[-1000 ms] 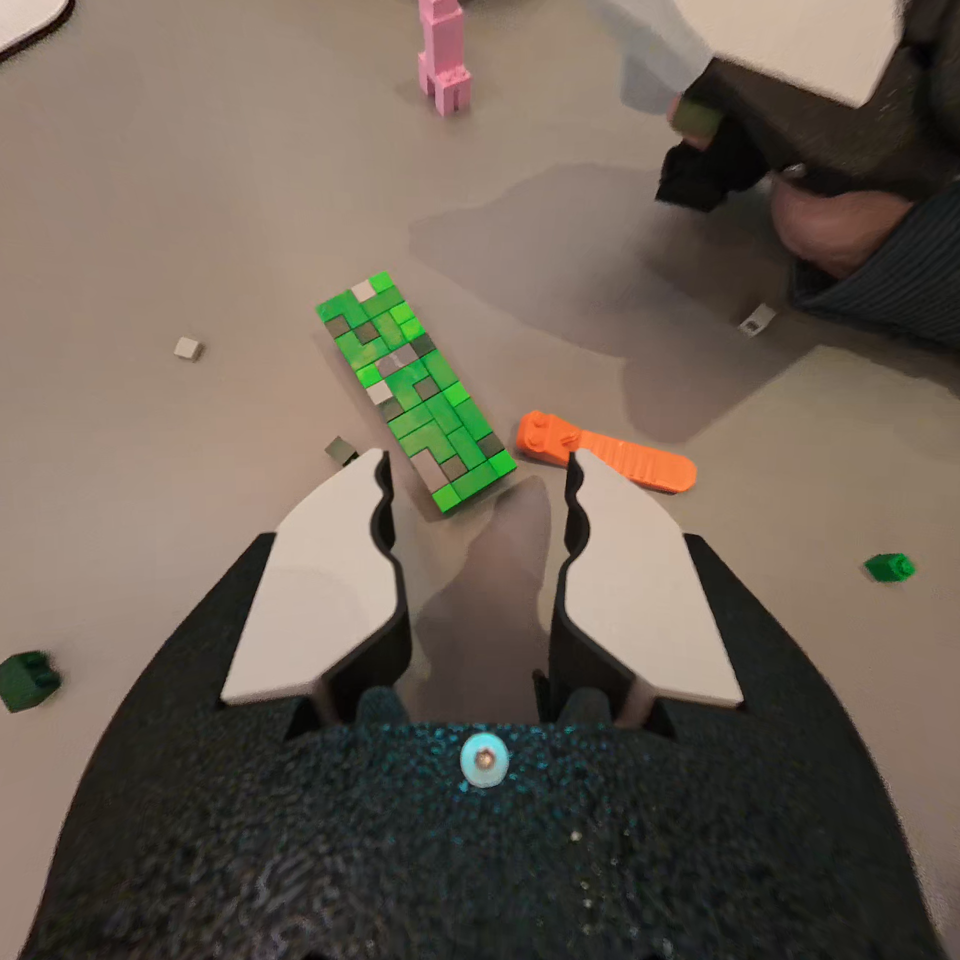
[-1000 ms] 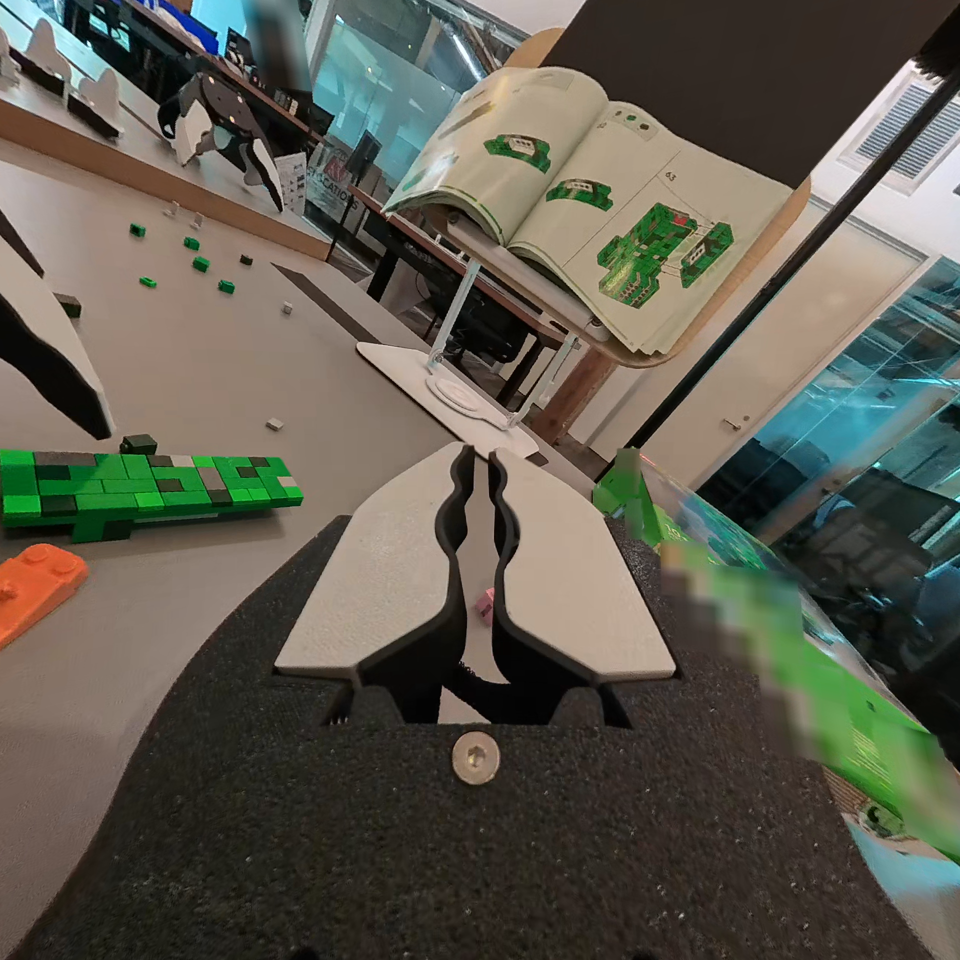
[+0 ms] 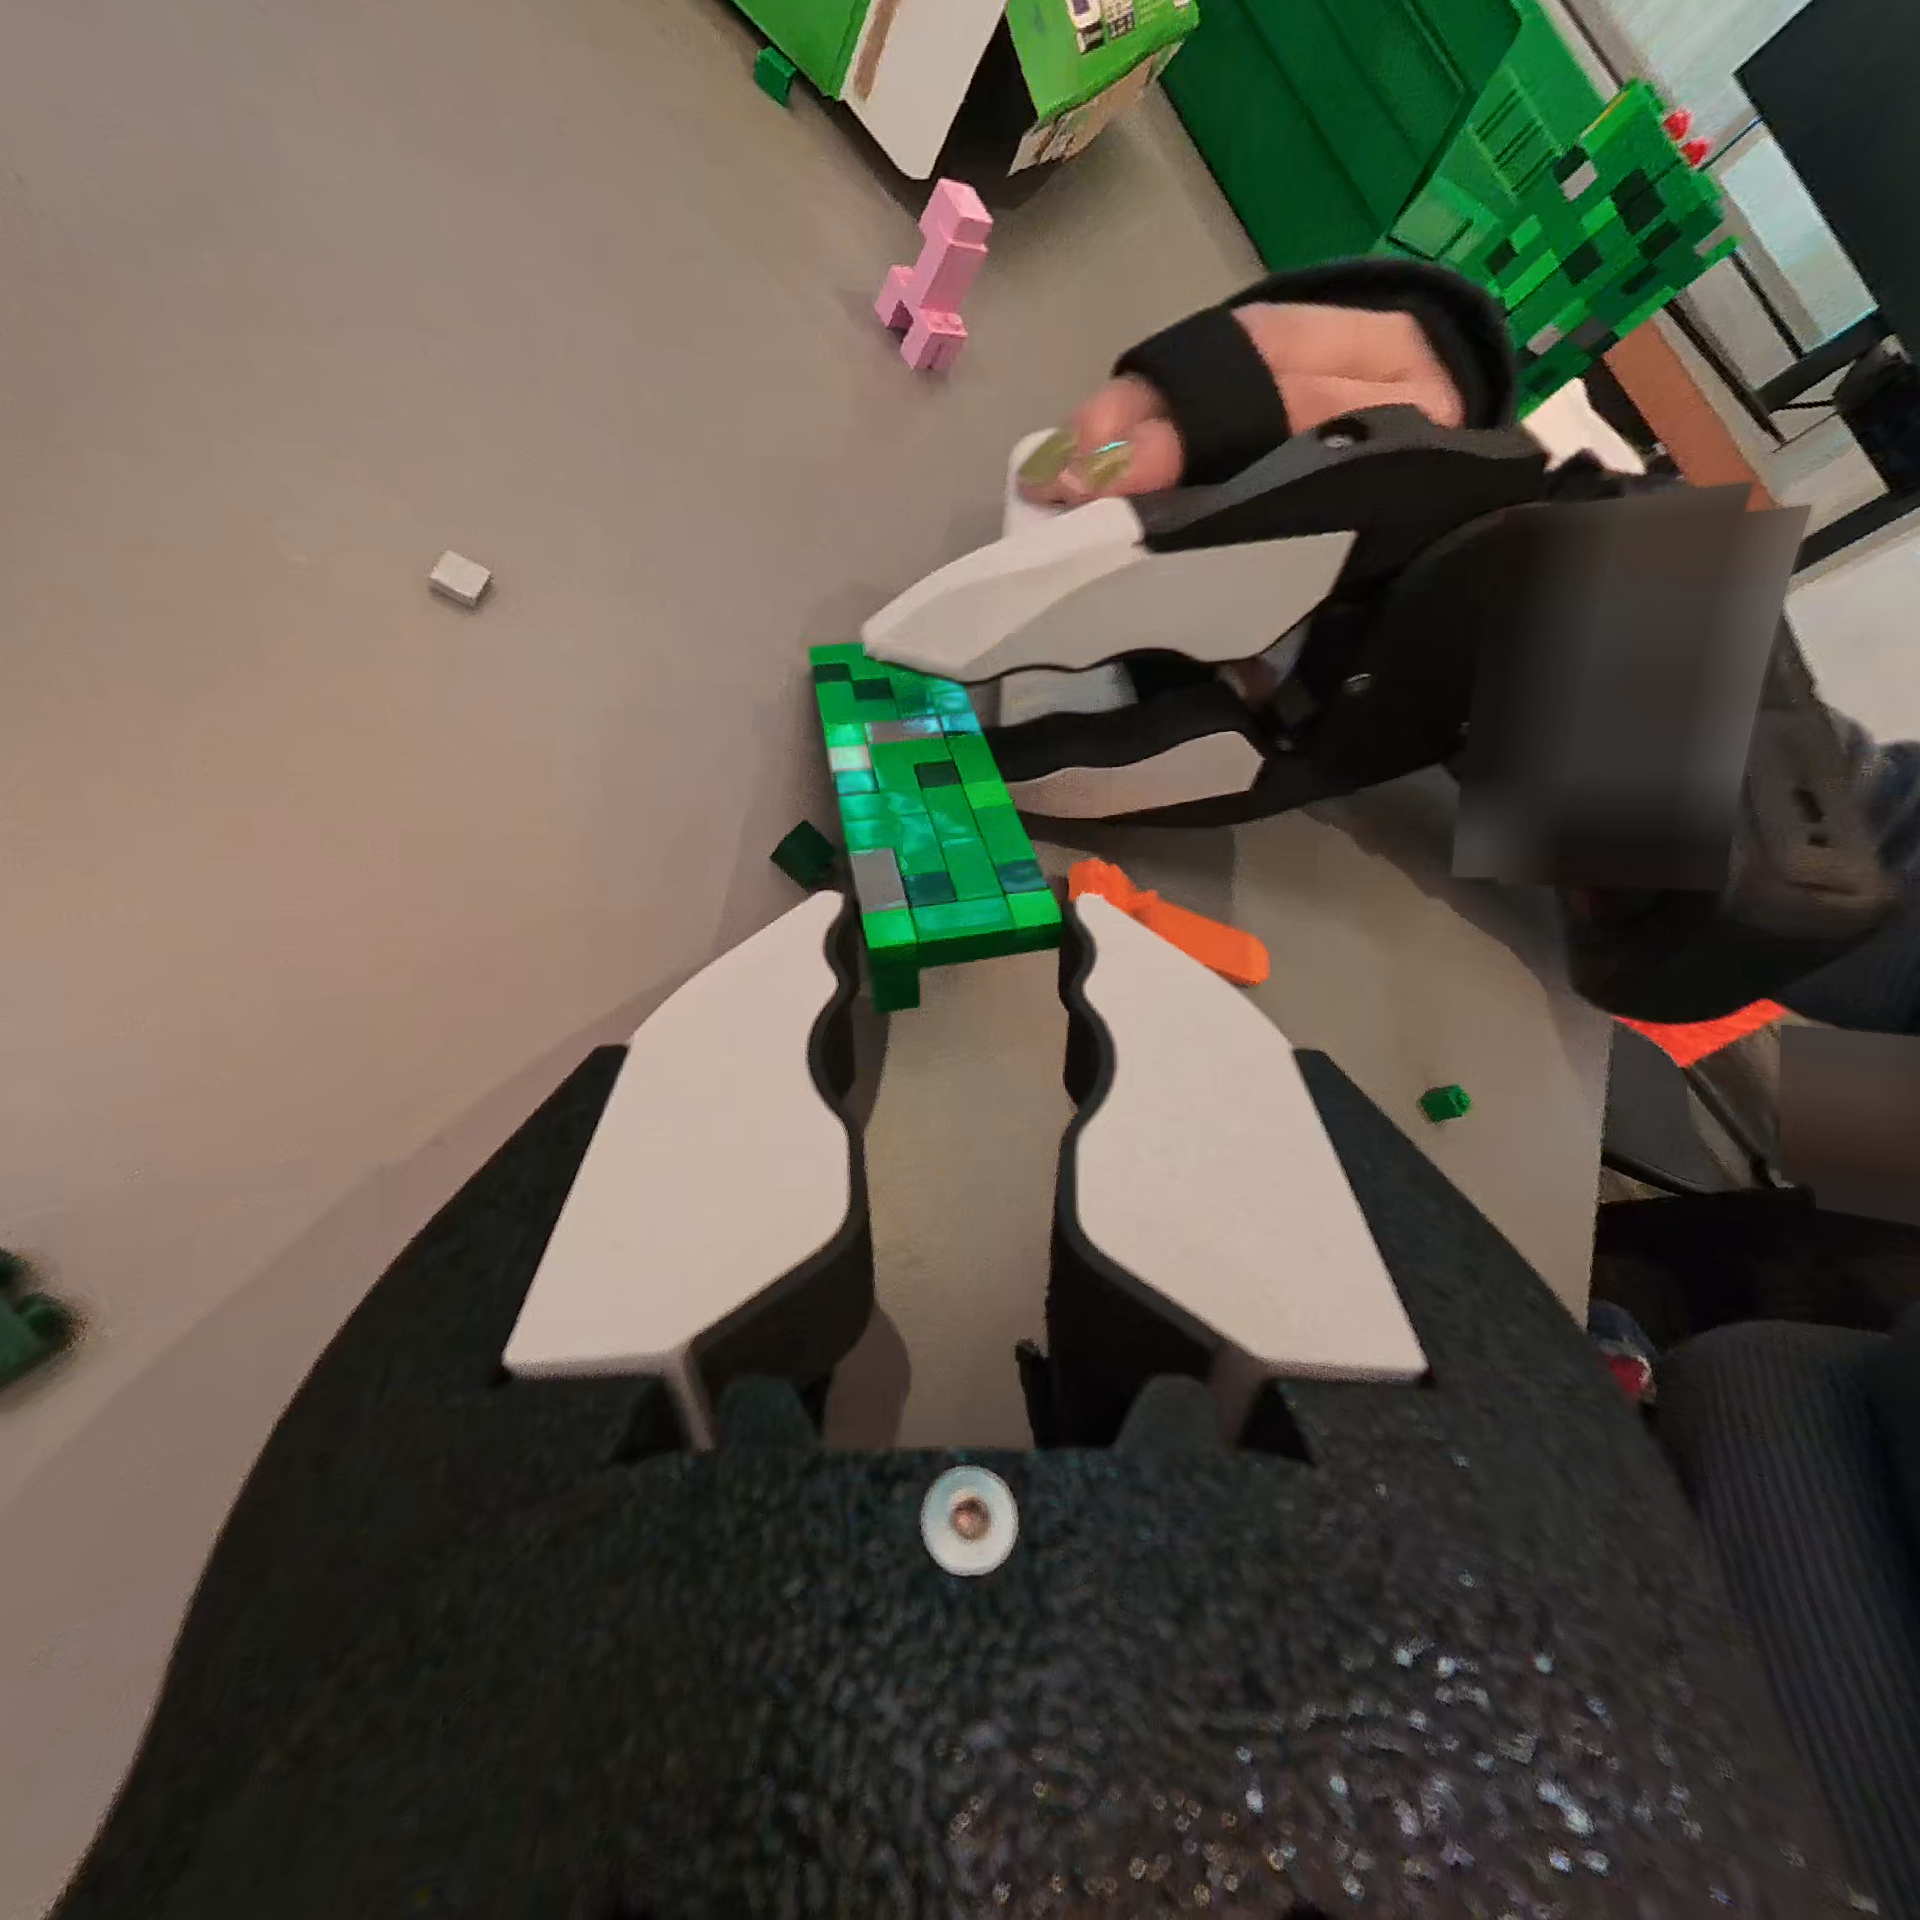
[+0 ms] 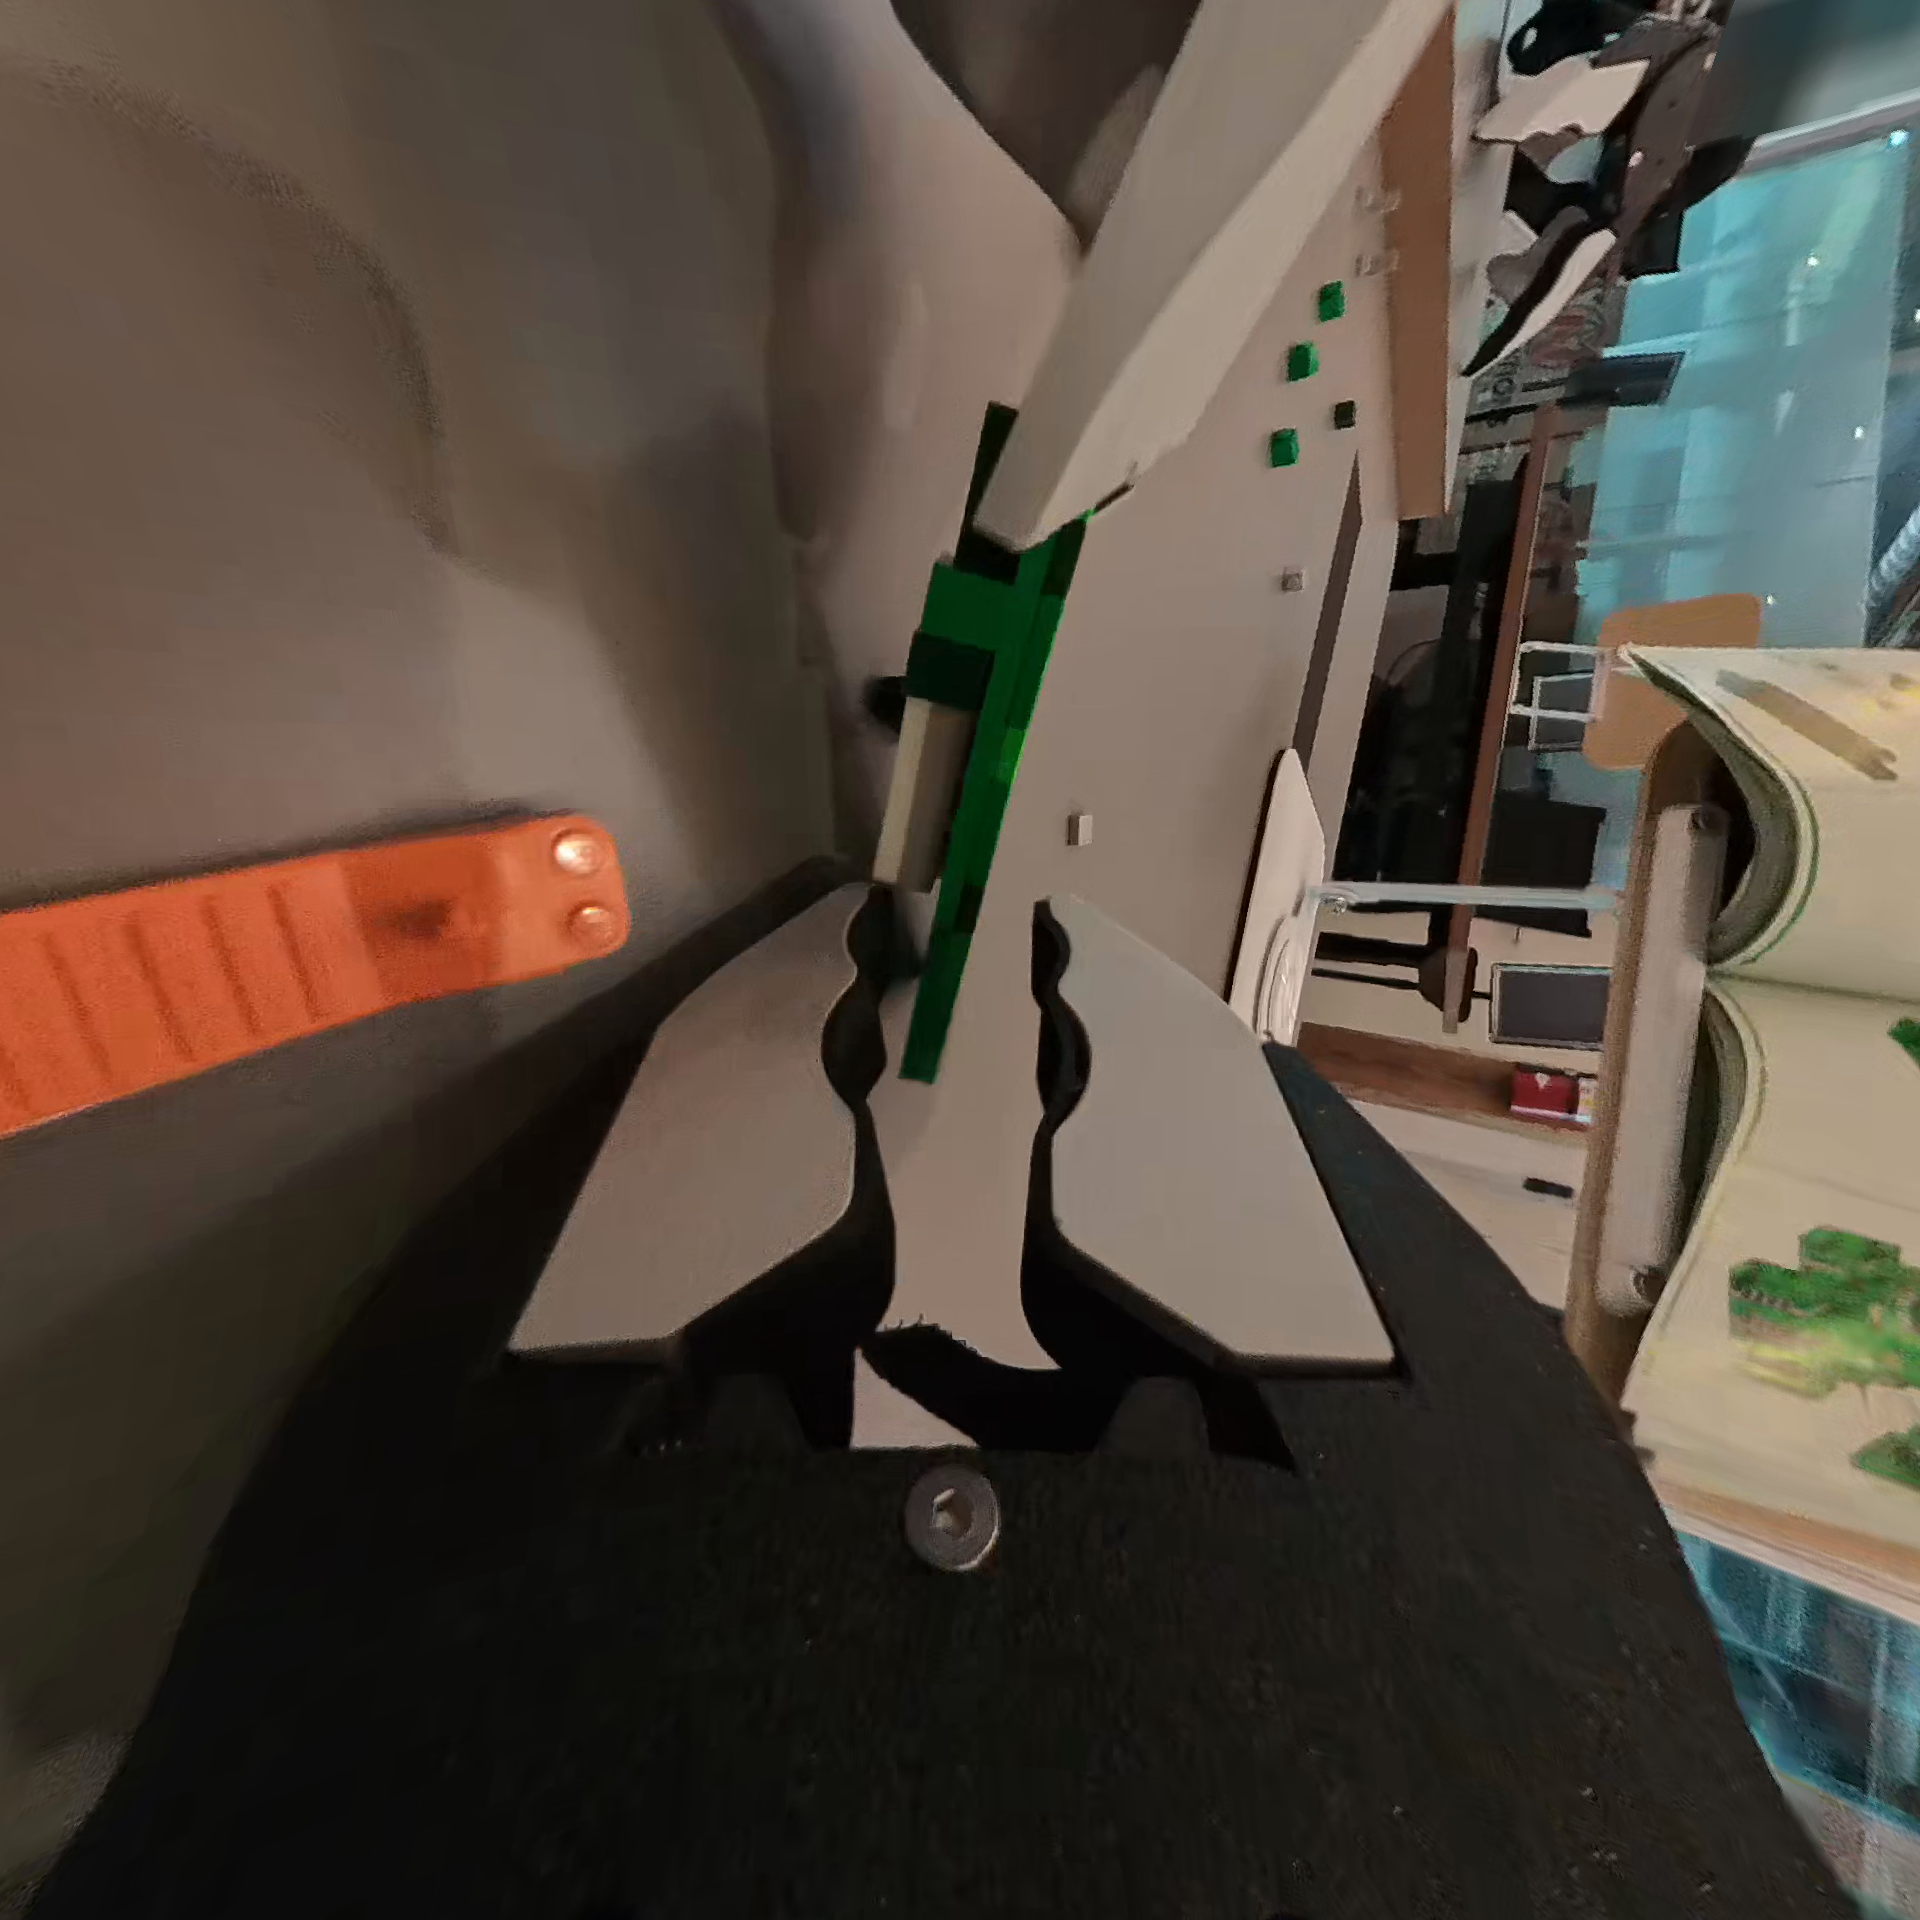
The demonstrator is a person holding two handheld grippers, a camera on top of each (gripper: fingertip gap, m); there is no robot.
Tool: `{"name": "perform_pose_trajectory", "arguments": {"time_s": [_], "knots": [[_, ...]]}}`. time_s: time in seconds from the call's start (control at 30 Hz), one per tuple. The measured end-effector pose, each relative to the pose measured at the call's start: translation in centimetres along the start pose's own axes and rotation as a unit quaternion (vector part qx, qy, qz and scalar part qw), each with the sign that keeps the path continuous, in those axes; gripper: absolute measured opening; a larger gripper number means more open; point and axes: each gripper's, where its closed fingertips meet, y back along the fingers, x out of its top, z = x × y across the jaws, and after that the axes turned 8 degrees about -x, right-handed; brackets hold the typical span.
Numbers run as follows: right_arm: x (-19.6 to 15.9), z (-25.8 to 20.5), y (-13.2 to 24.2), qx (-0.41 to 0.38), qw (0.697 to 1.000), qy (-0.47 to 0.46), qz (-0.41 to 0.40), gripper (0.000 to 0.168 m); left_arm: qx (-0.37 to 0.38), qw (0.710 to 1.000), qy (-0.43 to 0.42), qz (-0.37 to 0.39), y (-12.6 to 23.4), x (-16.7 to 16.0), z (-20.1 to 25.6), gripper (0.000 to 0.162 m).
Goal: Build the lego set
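A flat green tiled lego panel (image 3: 925, 790) lies on the grey table (image 3: 312, 935). My left gripper (image 3: 961, 930) is open, with the panel's near end between its fingertips. My right gripper (image 3: 935, 707) comes in from the right, turned on its side, with open jaws straddling the panel's far part. In the right wrist view the panel (image 4: 987, 727) shows edge-on between the open fingers of my right gripper (image 4: 951, 914), close to the left finger. The left gripper's white finger (image 4: 1101, 312) covers the panel's far end there.
An orange brick separator (image 3: 1195, 935) lies right of the panel and also shows in the right wrist view (image 4: 312, 956). Nearby are a dark green brick (image 3: 805, 852), a grey tile (image 3: 460, 578), a pink figure (image 3: 935, 281) and a small green brick (image 3: 1444, 1101). An open instruction book (image 4: 1818, 935) stands on a holder. There is about 6 cm between the tips of the two grippers.
My left gripper has moved forward so the panel's end sits between its fingers. My right gripper has opened, rolled onto its side and moved in onto the panel.
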Motion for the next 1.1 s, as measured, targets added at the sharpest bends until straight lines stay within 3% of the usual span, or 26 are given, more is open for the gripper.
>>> {"name": "perform_pose_trajectory", "arguments": {"time_s": [0.1, 0.2, 0.33, 0.37, 0.43, 0.53, 0.57, 0.8, 0.9, 0.97, 1.1], "knots": [[-0.4, 0.0, -0.8, 0.004, 0.999, 0.037, -0.015, 0.009, -0.022, 1.000, -0.004, 0.011, 0.1, 0.3, 0.3, 0.040], [-0.8, 0.3, -0.7, 0.043, 0.999, 0.018, -0.023, 0.009, -0.029, 0.999, -0.016, 0.037, 1.1, 1.3, 0.4, 0.065], [-1.7, 0.7, 1.2, 0.193, 0.975, -0.097, -0.044, 0.008, 0.009, 0.993, -0.079, 0.092, 3.8, 3.3, 0.1, 0.077], [-1.7, 0.5, 2.1, 0.256, 0.954, -0.146, -0.053, 0.008, 0.025, 0.989, -0.098, 0.108, 4.5, 3.8, -0.1, 0.078], [-1.0, 0.0, 4.6, 0.401, 0.876, -0.260, -0.068, 0.008, 0.054, 0.980, -0.133, 0.138, 5.8, 4.7, -0.5, 0.078], [0.7, -0.3, 8.3, 0.594, 0.693, -0.396, -0.099, 0.008, 0.070, 0.969, -0.163, 0.172, 6.7, 5.2, -0.7, 0.075], [0.5, -0.6, 8.9, 0.627, 0.653, -0.407, -0.120, 0.008, 0.072, 0.967, -0.167, 0.178, 6.8, 5.1, -0.8, 0.074], [-0.8, -3.4, 11.9, 0.743, 0.514, -0.362, -0.228, 0.008, 0.072, 0.969, -0.183, 0.152, 5.5, 4.3, -0.8, 0.071], [-2.1, -4.1, 11.6, 0.731, 0.520, -0.333, -0.289, 0.007, 0.065, 0.969, -0.190, 0.144, 4.9, 4.0, -0.6, 0.071], [-2.8, -4.1, 11.2, 0.713, 0.532, -0.328, -0.317, 0.019, 0.061, 0.969, -0.191, 0.142, 4.7, 3.9, -0.5, 0.072], [-3.9, -3.2, 10.0, 0.662, 0.586, -0.331, -0.329, 0.043, 0.059, 0.969, -0.196, 0.139, 4.3, 3.6, -0.4, 0.075]]}}
